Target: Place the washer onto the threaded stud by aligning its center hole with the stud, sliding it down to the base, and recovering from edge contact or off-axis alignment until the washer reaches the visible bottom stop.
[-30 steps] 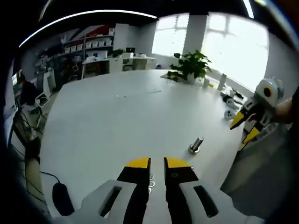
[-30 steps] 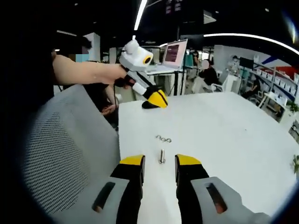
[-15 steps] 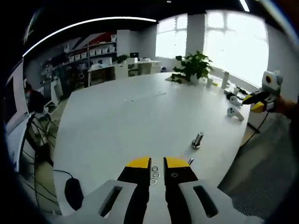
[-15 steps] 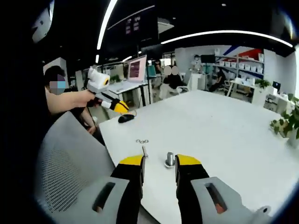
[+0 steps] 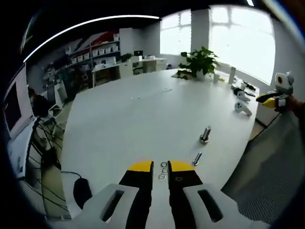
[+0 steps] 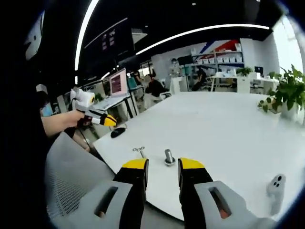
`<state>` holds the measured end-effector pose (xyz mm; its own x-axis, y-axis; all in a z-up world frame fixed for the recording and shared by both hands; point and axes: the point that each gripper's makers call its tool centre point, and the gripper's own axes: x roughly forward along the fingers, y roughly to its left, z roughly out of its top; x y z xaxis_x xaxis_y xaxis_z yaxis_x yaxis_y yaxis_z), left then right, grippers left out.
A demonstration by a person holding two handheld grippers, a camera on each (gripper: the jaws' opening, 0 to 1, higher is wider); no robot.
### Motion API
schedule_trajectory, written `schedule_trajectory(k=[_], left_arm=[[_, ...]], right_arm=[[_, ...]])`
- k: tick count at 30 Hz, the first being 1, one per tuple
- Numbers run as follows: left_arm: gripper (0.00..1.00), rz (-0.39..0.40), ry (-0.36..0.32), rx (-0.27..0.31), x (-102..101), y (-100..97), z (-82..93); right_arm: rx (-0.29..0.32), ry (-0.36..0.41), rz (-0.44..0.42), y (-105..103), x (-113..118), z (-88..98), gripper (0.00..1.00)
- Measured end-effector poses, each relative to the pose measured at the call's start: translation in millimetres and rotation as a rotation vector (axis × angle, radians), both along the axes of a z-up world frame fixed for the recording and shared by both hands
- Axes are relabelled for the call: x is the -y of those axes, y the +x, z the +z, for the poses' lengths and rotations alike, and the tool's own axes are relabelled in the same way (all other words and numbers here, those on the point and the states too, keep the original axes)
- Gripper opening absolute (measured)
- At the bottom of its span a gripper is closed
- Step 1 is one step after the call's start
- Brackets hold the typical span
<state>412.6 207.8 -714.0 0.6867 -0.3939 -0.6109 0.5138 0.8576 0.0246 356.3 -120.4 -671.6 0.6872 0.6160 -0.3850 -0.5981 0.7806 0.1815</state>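
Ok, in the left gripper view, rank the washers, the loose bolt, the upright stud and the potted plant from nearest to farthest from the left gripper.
1. Washers, between the left gripper's tips.
2. Loose bolt, lying just to the right.
3. Upright stud, farther out on the right.
4. Potted plant, at the table's far edge.

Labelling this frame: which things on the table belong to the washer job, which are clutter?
Job:
- small silver metal washers
- upright silver threaded stud
- left gripper
- right gripper

Clutter:
- loose silver bolt
- black computer mouse
- green potted plant
- white handheld controllers
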Motion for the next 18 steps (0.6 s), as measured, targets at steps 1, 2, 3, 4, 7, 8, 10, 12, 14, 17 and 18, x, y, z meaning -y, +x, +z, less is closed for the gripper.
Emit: schedule_trajectory(k=[1, 2, 3, 4, 7, 8, 10, 12, 14, 17, 18], left_arm=[[0.09, -0.014, 0.035, 0.007, 0, -0.2, -0.1], [0.09, -0.021, 0.052, 0.001, 0, -0.5, -1.4], [0.09, -0.038, 0.081, -0.004, -1, -0.7, -3.6], [0.09, -0.050, 0.099, -0.012, -1, -0.7, -6.1], [0.10, -0.100, 0.166, -0.048, 1, -2.1, -15.6], [0.10, -0.121, 0.189, -0.059, 3, -1.6, -19.4], [0.10, -0.157, 0.206, -0.075, 9, -0.2, -25.5], [0.10, -0.183, 0.232, -0.098, 12, 2.1, -33.8], [0.10, -0.211, 0.249, -0.114, 15, 5.9, -41.1], [0.10, -0.251, 0.278, -0.152, 17, 9.5, -53.5], [0.10, -0.269, 0.286, -0.183, 19, 9.6, -61.2]], right_arm=[[0.001, -0.003, -0.001, 0, -1, -0.1, 0.27], [0.001, -0.008, -0.004, 0, -2, -0.5, 0.27], [0.004, -0.006, -0.006, 0, -3, 0.2, 0.26], [0.005, 0.016, -0.012, 1, -5, 2.3, 0.26], [0.010, 0.003, -0.005, 3, -8, -0.6, 0.26], [0.009, -0.012, -0.002, 2, -8, -2.8, 0.26], [0.026, -0.024, 0.003, 0, -9, -5.1, 0.26], [0.005, -0.037, 0.022, -3, -11, -13.8, 0.26], [-0.021, -0.036, 0.025, -3, -9, -21.1, 0.26], [-0.015, -0.032, 0.017, -2, -8, -20.3, 0.25], [-0.029, -0.054, 0.027, -3, -9, -24.2, 0.25]])
